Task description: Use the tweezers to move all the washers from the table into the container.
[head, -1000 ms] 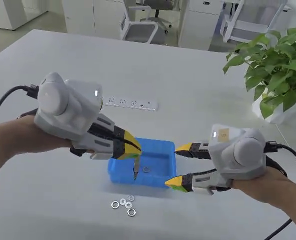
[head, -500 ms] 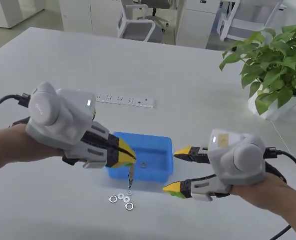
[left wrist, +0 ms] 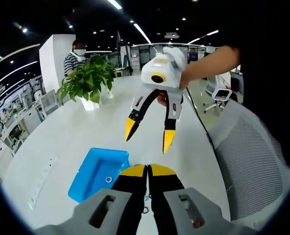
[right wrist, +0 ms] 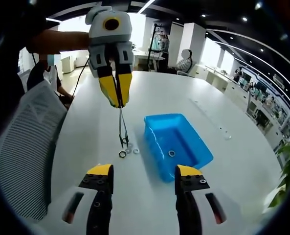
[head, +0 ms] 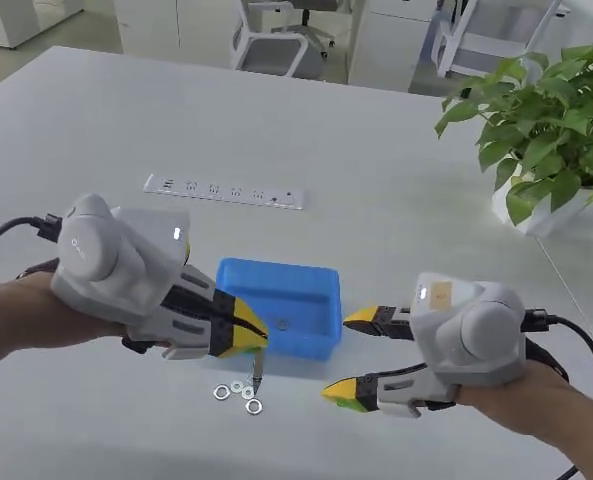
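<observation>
Just over the washers, holding tweezers tip-down in the clamped left hand-held gripper for a pick beside the blue container, with the right hand-held gripper spread wide, idle.

Left tool pinched together, blue container holding one washer, right tool spread beyond.

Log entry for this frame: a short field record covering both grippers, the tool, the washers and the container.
left gripper: jaws shut on thin metal tweezers, pointing down
tweezer tips: at the cluster of small metal washers on the white table; whether one is pinched cannot be told
blue rectangular plastic container: just beyond the cluster, single washer inside
right gripper: open, holding nothing, beside the container
task state: cluster not yet moved
</observation>
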A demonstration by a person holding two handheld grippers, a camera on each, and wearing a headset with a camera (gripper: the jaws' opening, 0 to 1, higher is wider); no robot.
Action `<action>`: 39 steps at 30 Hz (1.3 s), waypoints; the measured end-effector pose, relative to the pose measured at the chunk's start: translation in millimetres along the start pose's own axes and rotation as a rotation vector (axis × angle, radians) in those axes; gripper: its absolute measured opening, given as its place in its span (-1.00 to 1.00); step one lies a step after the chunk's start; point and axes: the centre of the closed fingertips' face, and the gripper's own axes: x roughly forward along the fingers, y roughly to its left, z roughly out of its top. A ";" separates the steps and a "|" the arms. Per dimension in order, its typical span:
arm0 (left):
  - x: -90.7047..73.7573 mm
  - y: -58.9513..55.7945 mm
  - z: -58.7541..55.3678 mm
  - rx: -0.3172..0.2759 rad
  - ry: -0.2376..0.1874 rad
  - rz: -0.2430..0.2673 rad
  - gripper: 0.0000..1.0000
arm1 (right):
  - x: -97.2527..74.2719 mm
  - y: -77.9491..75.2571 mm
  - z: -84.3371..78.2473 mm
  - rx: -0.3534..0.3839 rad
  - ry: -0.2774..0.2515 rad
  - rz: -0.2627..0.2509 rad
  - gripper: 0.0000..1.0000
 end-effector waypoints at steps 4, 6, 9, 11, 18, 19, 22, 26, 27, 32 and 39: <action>2.5 -1.7 -3.6 -0.005 0.001 -0.003 -0.91 | 0.3 4.1 -4.5 0.012 0.007 0.004 0.04; 3.8 -2.6 -5.9 -0.008 0.004 -0.007 -0.91 | 0.6 5.6 -7.2 0.022 0.009 0.007 0.05; 5.3 -4.0 -8.3 -0.007 0.010 -0.009 -0.91 | 0.5 8.0 -9.3 0.040 0.008 0.011 0.06; 6.5 -4.2 -10.5 -0.007 0.013 -0.010 -0.91 | 0.6 8.8 -10.7 0.044 0.010 0.012 0.08; 11.1 -6.7 -12.9 -0.009 0.015 -0.019 -0.91 | 1.1 10.9 -17.1 0.069 0.022 0.017 0.15; 11.7 -6.9 -13.4 -0.010 0.015 -0.020 -0.91 | 1.3 11.2 -18.3 0.074 0.025 0.020 0.15; 13.2 -7.3 -14.7 -0.009 0.016 -0.023 -0.91 | 1.1 12.0 -20.2 0.081 0.028 0.021 0.17; 15.1 -8.7 -16.4 -0.014 0.016 -0.026 -0.91 | 1.5 13.7 -24.3 0.094 0.037 0.025 0.21; 15.3 -8.7 -15.9 -0.017 0.013 -0.026 -0.91 | 1.6 14.1 -24.8 0.095 0.038 0.025 0.21; 16.3 -7.9 -14.2 -0.024 0.007 -0.023 -0.91 | 3.9 16.5 -27.5 0.099 0.046 0.033 0.22; 16.4 -7.8 -14.5 -0.029 0.009 -0.027 -0.91 | 6.9 17.1 -27.2 0.101 0.046 0.037 0.22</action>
